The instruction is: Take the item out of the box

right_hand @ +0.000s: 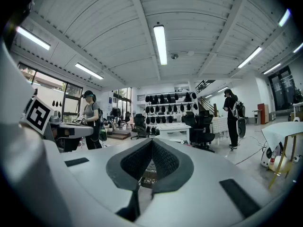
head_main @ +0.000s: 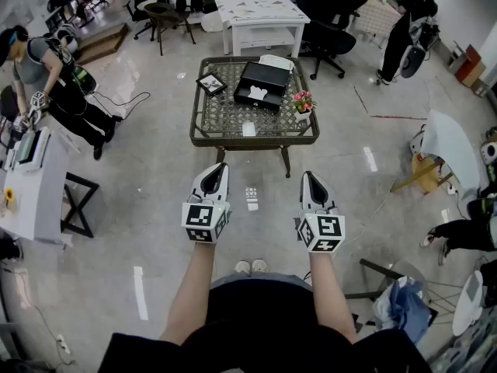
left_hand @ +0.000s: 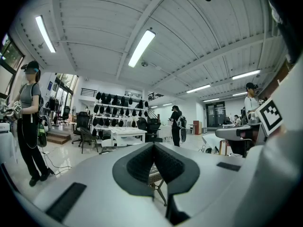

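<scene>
The item point(head_main: 258, 93), white, lies inside the open black box point(head_main: 272, 78) on the table point(head_main: 225, 121). The left gripper point(head_main: 220, 167) and right gripper point(head_main: 308, 175) hang closed and empty, well short of the table, so the whole job seems ahead.

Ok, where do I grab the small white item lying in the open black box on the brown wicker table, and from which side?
Probably its middle, straight down from above. The small white item lies low inside the open black box, whose walls block a level approach; the pink flower pot crowds the right side. Its exact shape is too small to tell.
</scene>
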`<state>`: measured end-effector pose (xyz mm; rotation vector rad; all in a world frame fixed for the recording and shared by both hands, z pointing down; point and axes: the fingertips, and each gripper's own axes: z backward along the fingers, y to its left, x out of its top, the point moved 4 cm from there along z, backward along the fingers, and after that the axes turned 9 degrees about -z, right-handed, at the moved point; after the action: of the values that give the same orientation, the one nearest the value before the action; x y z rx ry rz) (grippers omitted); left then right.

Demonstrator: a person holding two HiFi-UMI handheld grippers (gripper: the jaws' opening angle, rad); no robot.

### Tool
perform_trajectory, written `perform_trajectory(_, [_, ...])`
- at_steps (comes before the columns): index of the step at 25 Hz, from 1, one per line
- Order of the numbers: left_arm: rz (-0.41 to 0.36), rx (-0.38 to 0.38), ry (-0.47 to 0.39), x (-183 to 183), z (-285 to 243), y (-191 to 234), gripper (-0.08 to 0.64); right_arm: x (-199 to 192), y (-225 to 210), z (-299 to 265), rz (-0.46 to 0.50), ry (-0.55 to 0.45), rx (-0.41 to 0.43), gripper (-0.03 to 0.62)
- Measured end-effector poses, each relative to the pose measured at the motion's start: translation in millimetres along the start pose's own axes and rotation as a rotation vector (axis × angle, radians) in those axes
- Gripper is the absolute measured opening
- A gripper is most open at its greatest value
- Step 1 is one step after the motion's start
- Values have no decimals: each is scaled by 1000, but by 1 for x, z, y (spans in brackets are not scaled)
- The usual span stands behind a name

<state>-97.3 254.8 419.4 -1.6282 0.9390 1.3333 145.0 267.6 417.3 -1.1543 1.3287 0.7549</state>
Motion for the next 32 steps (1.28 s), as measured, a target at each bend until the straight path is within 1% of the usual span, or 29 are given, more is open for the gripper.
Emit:
perform_trajectory(19, [10, -11, 11, -3, -6, 1, 20, 1, 3, -4, -18, 3, 6, 2])
perform_trajectory(25, [15, -16, 8, -5, -5, 0, 20, 0, 4, -1, -49, -11, 17, 2])
perform_trajectory(28, [27, -25, -3, -6, -5, 0, 20, -1, 2, -1, -56, -9, 9, 2])
perform_trajectory(32, [33, -56, -10, -6, -5, -5, 20, -2, 1, 0, -58, -6, 3, 2])
